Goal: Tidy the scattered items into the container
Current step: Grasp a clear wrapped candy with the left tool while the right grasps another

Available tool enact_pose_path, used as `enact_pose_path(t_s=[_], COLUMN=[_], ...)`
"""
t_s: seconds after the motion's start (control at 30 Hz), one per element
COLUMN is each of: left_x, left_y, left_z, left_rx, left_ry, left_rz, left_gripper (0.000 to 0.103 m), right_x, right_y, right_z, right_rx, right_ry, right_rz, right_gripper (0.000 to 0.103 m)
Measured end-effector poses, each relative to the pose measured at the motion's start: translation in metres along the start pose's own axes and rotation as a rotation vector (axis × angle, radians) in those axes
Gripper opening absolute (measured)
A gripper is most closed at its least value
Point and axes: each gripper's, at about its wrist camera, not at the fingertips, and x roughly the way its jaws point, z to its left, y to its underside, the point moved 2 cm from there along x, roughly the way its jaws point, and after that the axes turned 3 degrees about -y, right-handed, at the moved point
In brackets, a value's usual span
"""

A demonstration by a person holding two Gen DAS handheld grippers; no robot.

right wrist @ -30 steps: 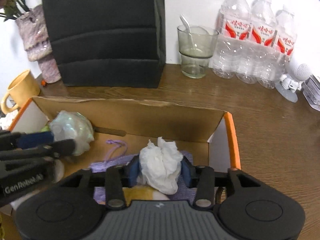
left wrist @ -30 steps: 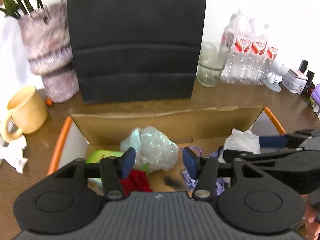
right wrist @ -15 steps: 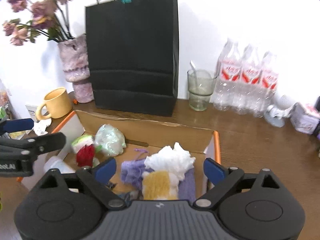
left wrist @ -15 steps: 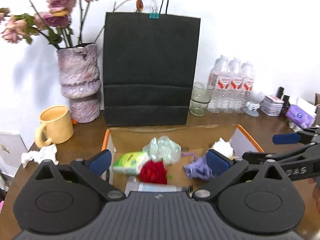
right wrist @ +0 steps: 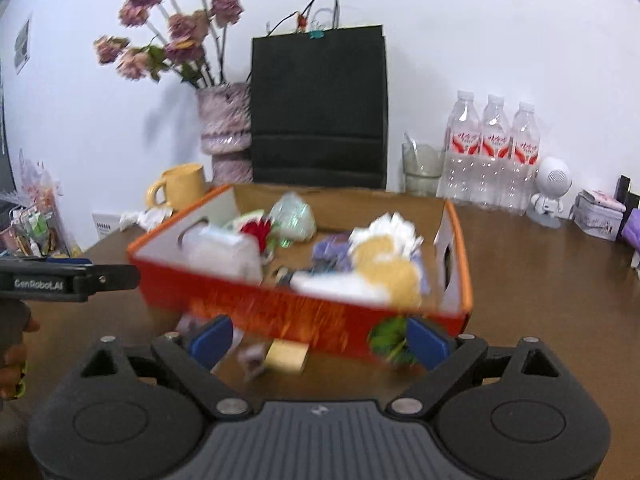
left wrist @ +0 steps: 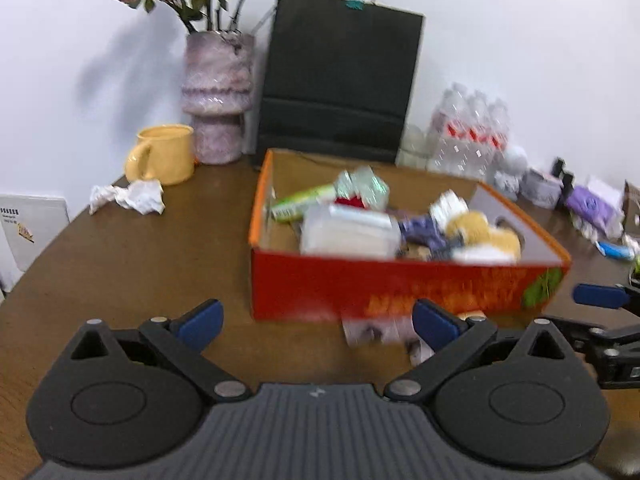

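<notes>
An orange cardboard box [left wrist: 384, 284] [right wrist: 280, 312] stands on the brown table and holds several items: crumpled white tissue [right wrist: 394, 228], a clear plastic tub [left wrist: 348, 234], a red thing [right wrist: 258, 229], a yellow sponge [right wrist: 390, 268]. My left gripper [left wrist: 316, 320] is open and empty in front of the box. My right gripper [right wrist: 318, 338] is open and empty, also in front of it. A small tan block [right wrist: 286, 354] and a blurred small packet [left wrist: 372, 332] lie on the table by the box's front wall. A crumpled white paper [left wrist: 130, 196] lies at the left.
A yellow mug [left wrist: 164, 154], a pink vase with dried flowers [left wrist: 218, 96], a black paper bag [left wrist: 340, 80], a glass [right wrist: 420, 170] and water bottles [right wrist: 494, 156] stand along the back wall. Small toiletries [left wrist: 588, 204] lie at the right.
Both grippers have pulled back and up out of the box. The right one let go of the white tissue, which now lies in the box; both jaws have opened wide.
</notes>
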Motion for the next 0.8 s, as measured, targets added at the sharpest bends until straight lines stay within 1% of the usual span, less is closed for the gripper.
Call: enact_pose_path(t_s=[0.07,0.1,0.13,0.17,0.2,0.27,0.3,0.33,0.37,0.43,0.63,0.8], left_x=[0.002,0.003,0.005,0.007,0.008,0.011,0.011,0.012,0.013,0.015,0.031,0.049], left_y=[0.006,0.008,0.01,0.012,0.013,0.016,0.017,0.018,0.018,0.018,0.014,0.01], left_z=[-0.005,-0.007,-0.009,-0.011,-0.012,-0.014,-0.014,-0.014,-0.014,-0.015,-0.024,-0.031], left_rx=[0.023,0.029,0.033,0.037,0.042,0.054,0.058,0.062,0.065,0.073,0.101,0.082], left_ry=[0.001,0.003,0.007,0.01,0.009,0.011,0.016,0.023,0.029,0.036,0.063,0.04], left_rz=[0.006,0.008,0.012,0.017,0.021,0.028,0.031,0.033,0.037,0.043,0.088,0.119], left_gripper=[0.1,0.098,0.093,0.085,0.082,0.067,0.059,0.055,0.051,0.051,0.051,0.054], right_x=[0.004,0.007,0.01,0.012,0.016,0.022,0.026,0.03,0.034,0.043,0.06,0.062], right_y=[0.012,0.014,0.016,0.015,0.014,0.012,0.011,0.01,0.009,0.009,0.012,0.015], right_z=[0.009,0.013,0.017,0.021,0.024,0.03,0.033,0.036,0.039,0.044,0.046,0.043], right_rx=[-0.022,-0.036,-0.047,-0.057,-0.069,-0.09,-0.101,-0.112,-0.124,-0.146,-0.167,-0.16], right_ry=[-0.02,-0.031,-0.043,-0.056,-0.075,-0.098,-0.106,-0.115,-0.124,-0.138,-0.111,-0.106], right_rz=[0.003,0.007,0.012,0.015,0.017,0.019,0.022,0.025,0.031,0.052,0.101,0.116], right_gripper=[0.081,0.078,0.071,0.061,0.056,0.042,0.038,0.033,0.025,0.017,0.016,0.015])
